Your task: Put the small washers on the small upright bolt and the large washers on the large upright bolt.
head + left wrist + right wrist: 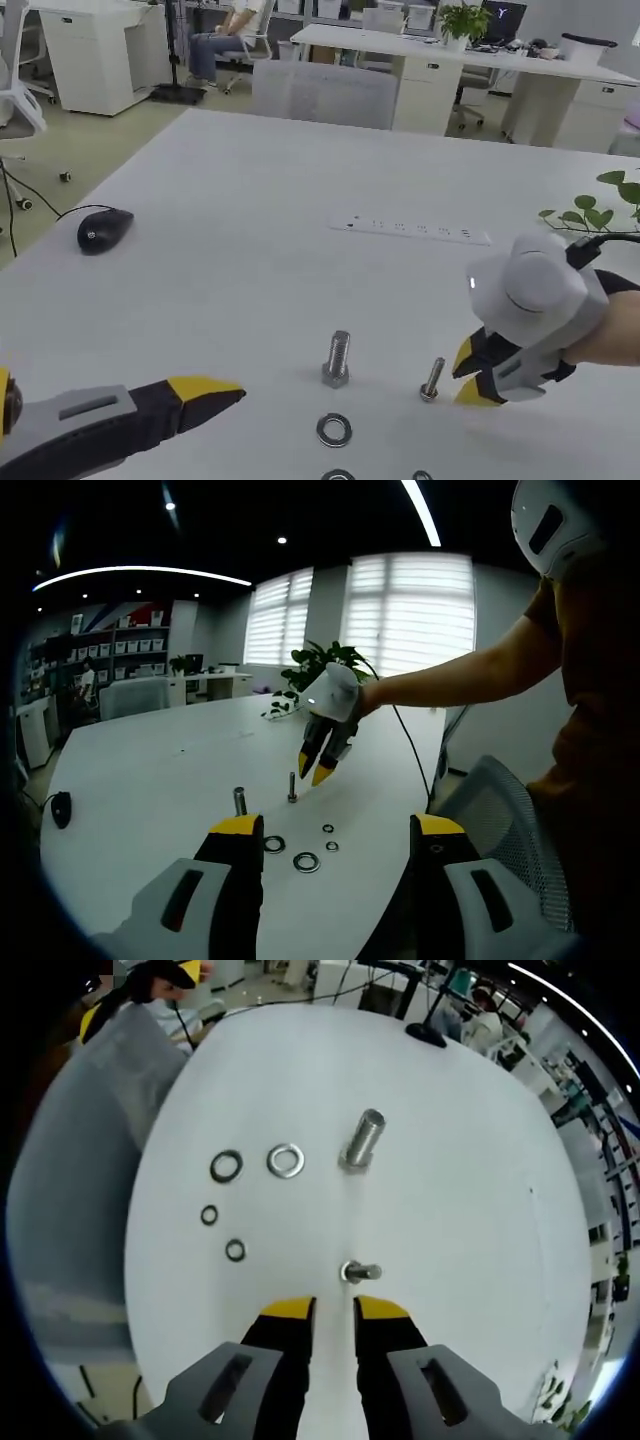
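The large upright bolt (336, 360) (362, 1140) (240, 800) and the small upright bolt (432, 380) (358, 1272) (292, 786) stand on the white table (250, 220), both bare. Two large washers (286, 1160) (226, 1166) and two small washers (209, 1215) (235, 1250) lie flat beside them; one large washer (334, 430) lies just in front of the large bolt. My right gripper (472, 376) (334, 1310) hovers right by the small bolt, jaws a narrow gap apart and holding nothing. My left gripper (215, 395) (338, 830) is wide open and holds nothing, left of the bolts.
A black mouse (104, 230) lies at the table's left. A white power strip (410, 229) runs across the far middle, and a leafy plant (600, 205) stands at the right edge. A grey chair back (322, 95) stands behind the table.
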The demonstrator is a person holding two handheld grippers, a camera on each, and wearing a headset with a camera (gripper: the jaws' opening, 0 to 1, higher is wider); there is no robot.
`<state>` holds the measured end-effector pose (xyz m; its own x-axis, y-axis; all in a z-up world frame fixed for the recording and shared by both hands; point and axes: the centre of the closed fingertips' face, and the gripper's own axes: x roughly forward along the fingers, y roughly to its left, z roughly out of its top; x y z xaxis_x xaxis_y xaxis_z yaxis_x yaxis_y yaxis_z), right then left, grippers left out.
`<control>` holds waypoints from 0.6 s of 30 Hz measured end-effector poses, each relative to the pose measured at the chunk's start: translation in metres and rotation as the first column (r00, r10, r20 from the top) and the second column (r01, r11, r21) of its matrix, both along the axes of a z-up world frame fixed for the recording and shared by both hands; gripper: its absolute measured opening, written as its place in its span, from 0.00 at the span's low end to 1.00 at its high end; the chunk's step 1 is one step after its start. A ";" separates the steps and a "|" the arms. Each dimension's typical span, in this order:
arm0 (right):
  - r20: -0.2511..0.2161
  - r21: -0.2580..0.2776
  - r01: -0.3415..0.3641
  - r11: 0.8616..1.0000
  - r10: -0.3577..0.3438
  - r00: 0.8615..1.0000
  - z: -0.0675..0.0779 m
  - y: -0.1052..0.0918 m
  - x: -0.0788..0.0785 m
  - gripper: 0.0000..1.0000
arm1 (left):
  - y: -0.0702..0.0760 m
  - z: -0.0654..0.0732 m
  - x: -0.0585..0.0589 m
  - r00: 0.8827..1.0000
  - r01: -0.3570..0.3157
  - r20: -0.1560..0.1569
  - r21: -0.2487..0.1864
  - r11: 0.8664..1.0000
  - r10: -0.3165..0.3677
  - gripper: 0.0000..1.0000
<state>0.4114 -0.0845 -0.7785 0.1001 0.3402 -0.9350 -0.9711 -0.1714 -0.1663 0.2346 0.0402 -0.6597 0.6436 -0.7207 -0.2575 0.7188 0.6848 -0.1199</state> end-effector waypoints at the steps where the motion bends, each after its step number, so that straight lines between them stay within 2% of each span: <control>1: -0.001 0.002 -0.003 1.000 0.003 1.000 0.001 0.000 -0.002 0.16 | -0.001 0.000 -0.001 1.000 0.001 0.001 0.000 1.000 -0.001 0.58; 6: -0.015 -0.002 -0.023 1.000 0.023 1.000 0.001 0.001 -0.020 0.16 | -0.004 0.002 -0.007 1.000 0.009 0.009 0.009 1.000 -0.009 0.58; 11: -0.023 0.000 -0.049 0.999 0.049 0.999 0.000 0.003 -0.036 0.16 | -0.002 0.010 -0.011 0.999 0.000 0.032 0.011 1.000 -0.001 0.58; 18: -0.043 -0.014 -0.087 0.996 0.086 0.995 -0.010 0.007 -0.059 0.16 | -0.002 0.007 -0.019 1.000 0.007 0.031 0.027 1.000 -0.008 0.58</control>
